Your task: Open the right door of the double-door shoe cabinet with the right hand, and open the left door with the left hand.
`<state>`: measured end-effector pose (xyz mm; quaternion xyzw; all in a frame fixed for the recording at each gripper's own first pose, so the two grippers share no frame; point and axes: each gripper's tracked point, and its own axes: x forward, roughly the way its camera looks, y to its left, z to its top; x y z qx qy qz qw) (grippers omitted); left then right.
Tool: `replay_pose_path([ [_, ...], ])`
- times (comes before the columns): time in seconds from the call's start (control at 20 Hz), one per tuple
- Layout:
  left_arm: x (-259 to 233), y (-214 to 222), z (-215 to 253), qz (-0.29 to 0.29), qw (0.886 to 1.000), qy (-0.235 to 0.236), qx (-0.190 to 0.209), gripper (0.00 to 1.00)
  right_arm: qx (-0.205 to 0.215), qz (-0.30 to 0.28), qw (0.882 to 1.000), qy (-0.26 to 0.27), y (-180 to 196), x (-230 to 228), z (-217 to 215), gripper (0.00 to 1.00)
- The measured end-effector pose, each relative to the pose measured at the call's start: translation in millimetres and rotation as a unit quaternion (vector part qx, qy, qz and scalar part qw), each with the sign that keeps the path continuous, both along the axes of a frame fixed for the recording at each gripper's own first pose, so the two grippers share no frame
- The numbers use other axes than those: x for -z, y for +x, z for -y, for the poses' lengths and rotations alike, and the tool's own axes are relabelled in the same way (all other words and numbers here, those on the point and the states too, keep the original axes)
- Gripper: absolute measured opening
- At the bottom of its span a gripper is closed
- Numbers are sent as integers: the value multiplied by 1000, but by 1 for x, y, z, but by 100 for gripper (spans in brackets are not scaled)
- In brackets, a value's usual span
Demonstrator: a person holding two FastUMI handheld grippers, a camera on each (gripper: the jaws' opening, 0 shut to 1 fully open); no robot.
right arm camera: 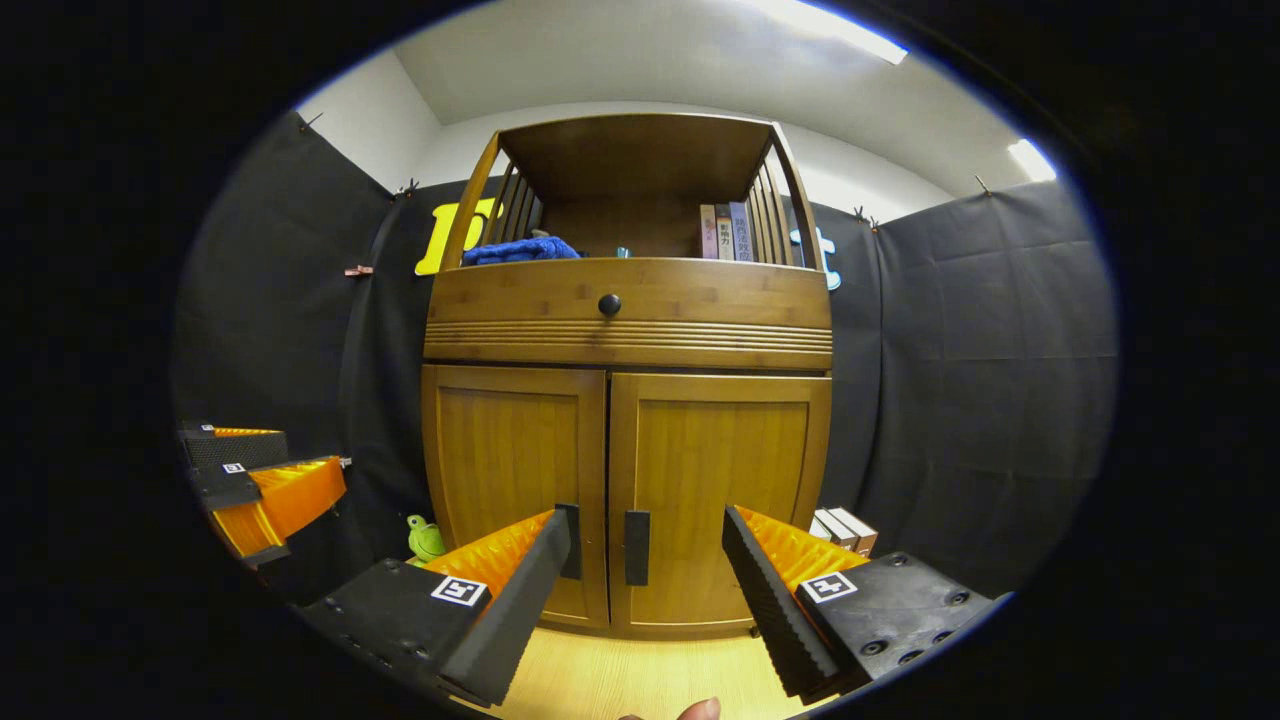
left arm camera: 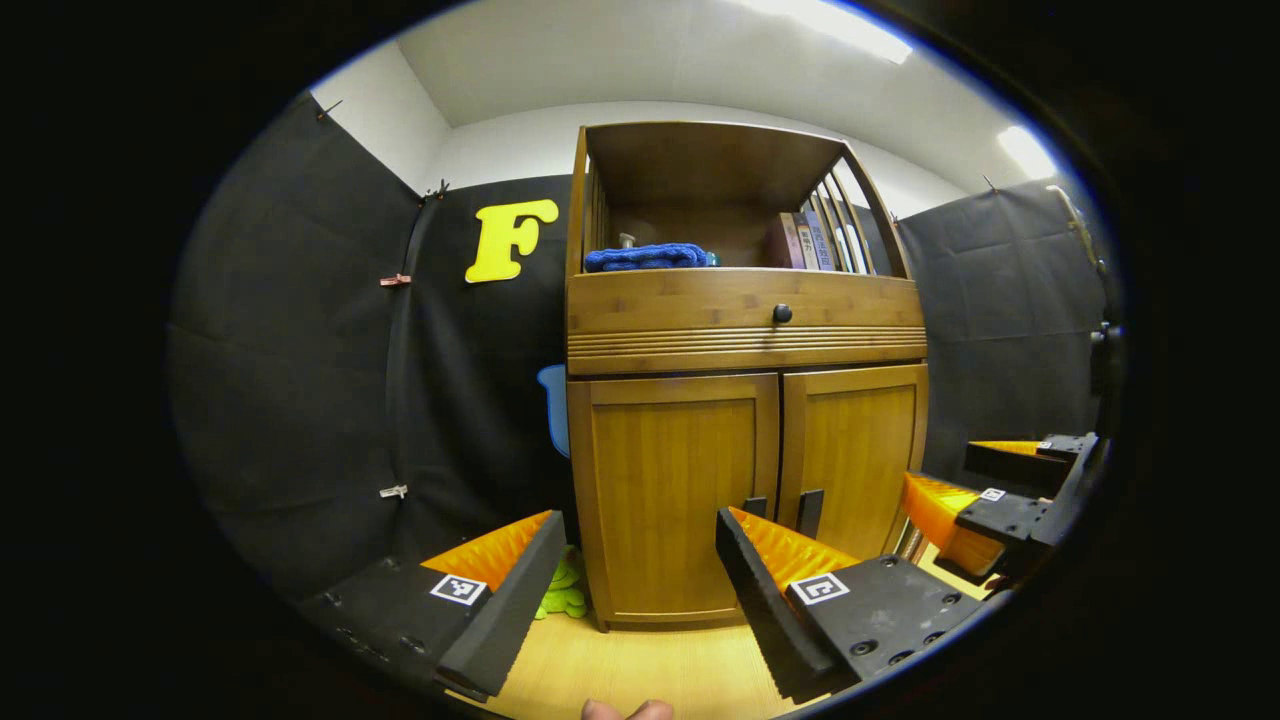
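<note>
A wooden shoe cabinet [left arm camera: 745, 340] [right arm camera: 628, 320] stands ahead with both lower doors closed. The left door [left arm camera: 672, 490] [right arm camera: 512, 470] and the right door [left arm camera: 850, 450] [right arm camera: 715, 480] each carry a dark vertical handle near the middle seam: the left handle [left arm camera: 756, 506] [right arm camera: 570, 540] and the right handle [left arm camera: 809, 512] [right arm camera: 637, 547]. My left gripper [left arm camera: 640, 570] is open, a short way in front of the left door. My right gripper [right arm camera: 645, 575] is open in front of the seam, with the right handle seen between its fingers. Each gripper is seen from the other's view: the right gripper [left arm camera: 985, 500], the left gripper [right arm camera: 265, 490].
Above the doors is a drawer with a round dark knob [left arm camera: 782, 313] [right arm camera: 609, 304]. The open shelf holds a folded blue towel [left arm camera: 645, 257] [right arm camera: 520, 250] and several books [left arm camera: 812, 240] [right arm camera: 728, 232]. A green toy [right arm camera: 425, 540] [left arm camera: 560, 595] lies on the floor at the cabinet's left, boxes [right arm camera: 843, 530] at its right.
</note>
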<state>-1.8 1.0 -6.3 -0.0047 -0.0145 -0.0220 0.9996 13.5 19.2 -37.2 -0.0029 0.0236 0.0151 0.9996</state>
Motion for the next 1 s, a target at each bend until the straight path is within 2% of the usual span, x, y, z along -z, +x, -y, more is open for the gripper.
replay_pose_path([
  [0.05, 1, 0, 2, -1, 1000, 0, 3, 93, 0, -3, 1000, -1, 6, 4, -2, 100],
  [0.25, 11, 2, 2, -9, 1000, -2, 8, 94, 2, -15, 1000, -1, 44, 27, -8, 95],
  [0.35, 15, 3, 0, -12, 1000, -4, 10, 95, 2, -27, 1000, 4, 65, 45, -13, 98],
  [0.7, 32, 17, -20, -26, 1000, -3, 5, 94, 10, -90, 996, 4, 122, 124, -15, 98],
  [1.0, 46, 31, -27, -35, 999, 1, 3, 94, 31, -120, 992, 18, 159, 154, -9, 96],
])
